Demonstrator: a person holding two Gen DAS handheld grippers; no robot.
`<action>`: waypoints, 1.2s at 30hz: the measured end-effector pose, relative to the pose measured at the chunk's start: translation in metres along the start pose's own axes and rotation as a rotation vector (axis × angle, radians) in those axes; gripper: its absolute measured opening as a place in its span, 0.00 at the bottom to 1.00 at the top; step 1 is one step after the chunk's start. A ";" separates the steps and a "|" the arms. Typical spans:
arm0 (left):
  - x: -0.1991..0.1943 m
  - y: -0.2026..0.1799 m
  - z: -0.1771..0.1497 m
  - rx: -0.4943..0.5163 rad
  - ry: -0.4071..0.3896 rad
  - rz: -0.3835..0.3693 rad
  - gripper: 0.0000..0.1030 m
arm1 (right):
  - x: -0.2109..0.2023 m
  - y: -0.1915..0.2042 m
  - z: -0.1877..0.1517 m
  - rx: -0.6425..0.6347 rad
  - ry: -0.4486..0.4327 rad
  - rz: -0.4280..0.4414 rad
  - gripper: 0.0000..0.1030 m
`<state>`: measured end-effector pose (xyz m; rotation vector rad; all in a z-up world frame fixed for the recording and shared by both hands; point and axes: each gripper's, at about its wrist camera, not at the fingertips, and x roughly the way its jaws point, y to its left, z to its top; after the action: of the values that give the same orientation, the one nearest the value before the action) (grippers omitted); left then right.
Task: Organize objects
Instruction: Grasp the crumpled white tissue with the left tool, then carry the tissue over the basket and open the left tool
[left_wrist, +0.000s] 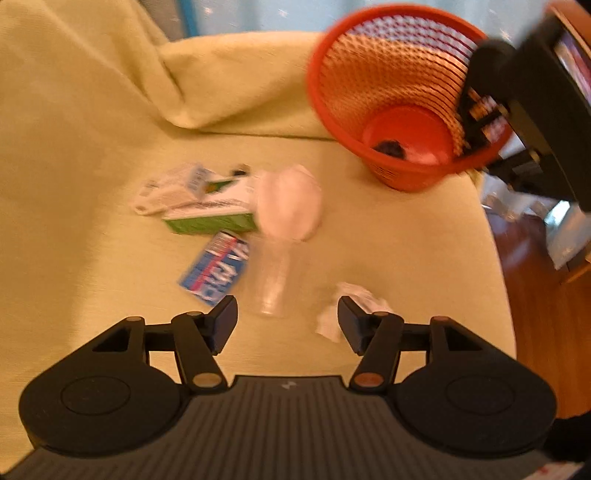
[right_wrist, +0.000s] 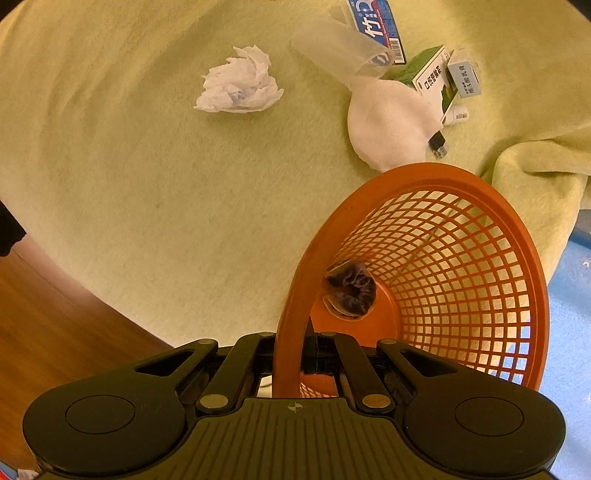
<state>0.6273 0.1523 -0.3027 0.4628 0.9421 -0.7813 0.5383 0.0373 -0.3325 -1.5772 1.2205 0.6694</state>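
While the right claw (right_wrist: 291, 365) was clenched on the rim of the orange mesh basket (right_wrist: 461, 258), holding it tipped toward the clutter, the left claw (left_wrist: 287, 325) hung released above the yellow-green cloth (left_wrist: 74, 221) covering the counter, its jaws spread wide with nothing between them. A dark crumpled scrap (right_wrist: 351, 290) lay on the basket's solid floor.

The loose things lay spread on the cloth. Just ahead of the left claw lay a clear plastic cup (left_wrist: 271, 280) on its side, and a crumpled tissue (left_wrist: 354, 306) sat beside the claw's right finger. Farther on were a blue carton (left_wrist: 216, 271), a green box (left_wrist: 212, 218), a smaller pale box (left_wrist: 177, 184) and a white sock (left_wrist: 290, 205), bunched close together; the sock lay against the green box and nearest the basket.

The cup looked thin, light and slick, likely to buckle or squirt out under a hard squeeze, so a gentle grip across its wall near the rim seemed wisest. The tissue would be nearly weightless and soft, best pinched through its bulk. The cartons appeared stiff and light, easiest taken across their narrow sides. The sock was limp and would drape, so gathering a fold seemed safest.
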 end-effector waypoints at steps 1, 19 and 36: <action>0.005 -0.005 -0.003 0.007 0.005 -0.018 0.54 | 0.000 0.000 0.000 0.000 0.001 -0.002 0.00; 0.086 -0.040 -0.010 -0.068 0.100 -0.090 0.35 | -0.001 0.003 0.000 -0.003 -0.002 -0.012 0.00; 0.016 -0.008 0.025 -0.002 0.011 -0.094 0.24 | 0.001 0.006 -0.002 -0.020 -0.001 -0.020 0.00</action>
<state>0.6403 0.1249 -0.3037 0.4237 0.9801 -0.8636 0.5325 0.0345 -0.3352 -1.6033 1.1997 0.6712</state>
